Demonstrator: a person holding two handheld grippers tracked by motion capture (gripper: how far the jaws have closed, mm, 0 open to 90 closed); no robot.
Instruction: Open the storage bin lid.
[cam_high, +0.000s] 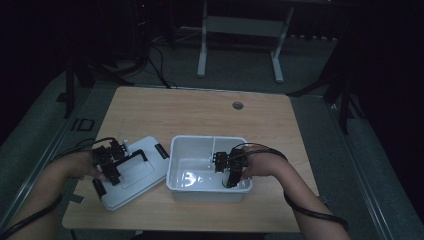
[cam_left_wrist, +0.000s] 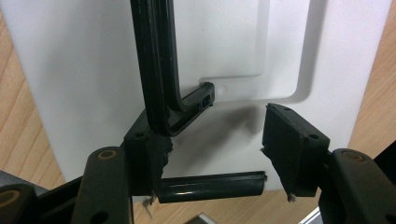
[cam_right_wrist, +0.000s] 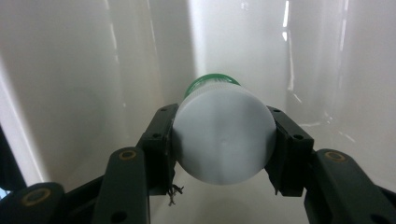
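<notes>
Dim light covers the wooden worktop. Near its right side, the right tool reaches into the white bin, its jaws clamped on a white bottle with a green cap. Left of the bin, the left tool hangs half open over the white lid, one jaw against its black handle.

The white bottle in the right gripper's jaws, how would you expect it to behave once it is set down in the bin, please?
The white bottle looks round and smooth-sided, so laid on its side it would probably roll across the glossy floor of the white bin. The right gripper clamps it across the body without visible denting, which suggests fairly stiff plastic. Its sheen hints it may be slippery.
</notes>
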